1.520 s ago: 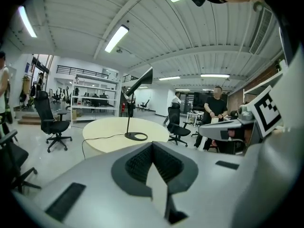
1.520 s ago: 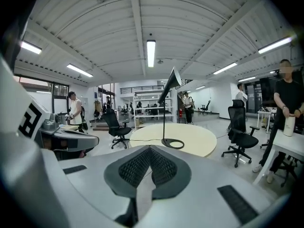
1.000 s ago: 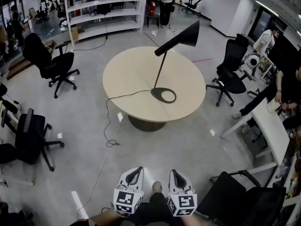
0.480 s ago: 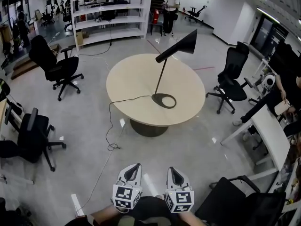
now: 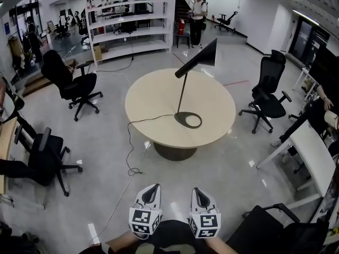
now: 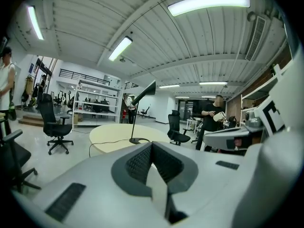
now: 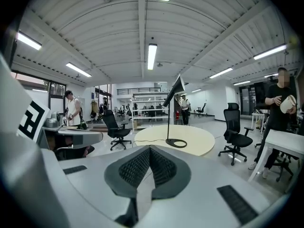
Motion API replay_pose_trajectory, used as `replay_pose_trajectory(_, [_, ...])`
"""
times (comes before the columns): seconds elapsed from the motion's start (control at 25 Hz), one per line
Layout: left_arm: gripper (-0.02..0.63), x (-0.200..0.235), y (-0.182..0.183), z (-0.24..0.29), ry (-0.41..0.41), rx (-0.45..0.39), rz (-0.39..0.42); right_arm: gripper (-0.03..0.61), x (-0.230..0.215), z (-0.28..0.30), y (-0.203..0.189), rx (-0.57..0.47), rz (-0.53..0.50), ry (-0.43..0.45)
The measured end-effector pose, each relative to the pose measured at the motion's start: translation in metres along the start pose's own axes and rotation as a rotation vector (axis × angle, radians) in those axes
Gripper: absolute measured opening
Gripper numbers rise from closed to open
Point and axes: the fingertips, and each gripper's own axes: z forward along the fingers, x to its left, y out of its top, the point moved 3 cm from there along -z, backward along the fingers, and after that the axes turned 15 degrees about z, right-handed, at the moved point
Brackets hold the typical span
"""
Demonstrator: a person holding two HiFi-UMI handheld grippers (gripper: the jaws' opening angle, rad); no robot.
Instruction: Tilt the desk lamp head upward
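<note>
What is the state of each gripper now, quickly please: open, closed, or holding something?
Left gripper: jaws closed, holding nothing.
Right gripper: jaws closed, holding nothing.

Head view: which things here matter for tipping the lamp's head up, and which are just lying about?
For the job: lamp head; round table under the lamp; left gripper and right gripper, both shut and empty.

Just about: office chairs; shelves; white desk; standing person.
</note>
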Motion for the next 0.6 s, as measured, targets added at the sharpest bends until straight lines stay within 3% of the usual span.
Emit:
replay_pose_trajectory(0.36, [0.045,-0.017,-0.015,-0.007,0.007,0.040,0.003,0.014,-0.006,-0.008,-0.018,0.031,0.011,0.021])
replay_pose_trajectory(0.6, [0.045,-0.024,-0.007,0.016,0.009,0.032,0.010,0.014,-0.027,0.007,-0.008,0.031,-0.001,0.032])
